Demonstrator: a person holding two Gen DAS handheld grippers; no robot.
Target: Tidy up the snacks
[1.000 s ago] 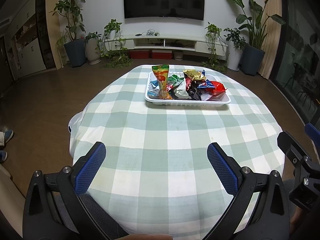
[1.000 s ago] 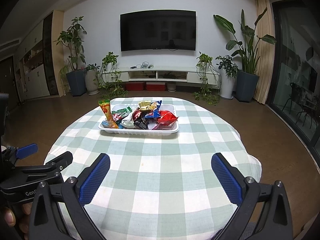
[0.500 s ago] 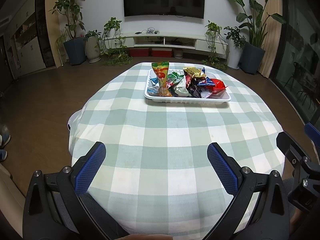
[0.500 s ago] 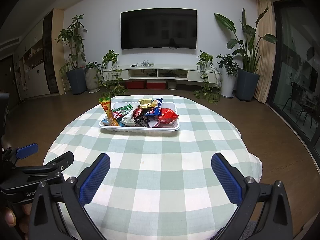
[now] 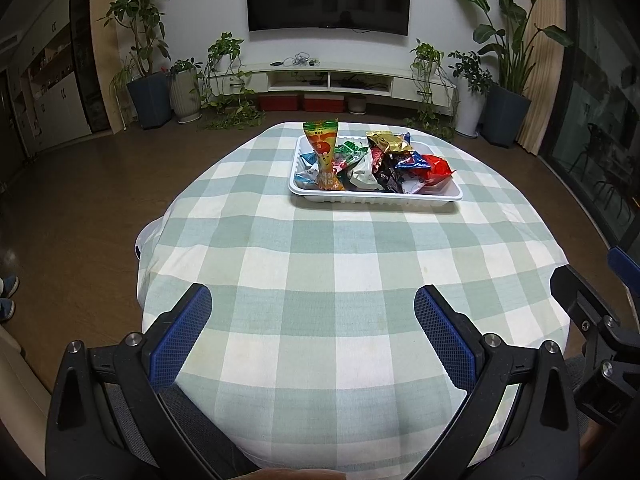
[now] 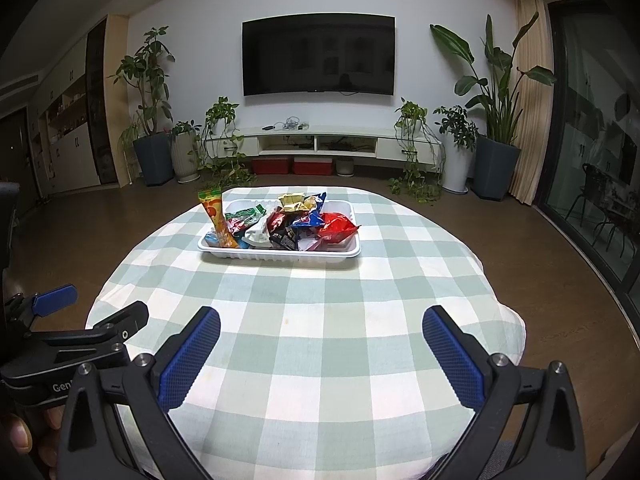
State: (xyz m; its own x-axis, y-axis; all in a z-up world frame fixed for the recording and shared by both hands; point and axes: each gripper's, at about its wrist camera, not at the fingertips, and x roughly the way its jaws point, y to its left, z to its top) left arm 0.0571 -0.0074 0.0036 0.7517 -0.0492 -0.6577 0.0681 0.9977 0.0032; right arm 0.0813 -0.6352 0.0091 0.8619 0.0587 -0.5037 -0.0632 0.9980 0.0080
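Both your claws, left (image 5: 312, 312) and right (image 6: 320, 332), hang spread apart and empty over the desk's (image 5: 320, 264) near edge. The snack tray (image 6: 280, 255) lies well ahead, long side across your view, slightly right of the left claw and left of the right.

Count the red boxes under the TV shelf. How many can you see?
2. Both sit on the floor beneath the white TV shelf, side by side: the left red box and the right red box. Plants on either side could hide more.

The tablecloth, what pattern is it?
The tablecloth has pale green and white checks, clearest in the left wrist view.
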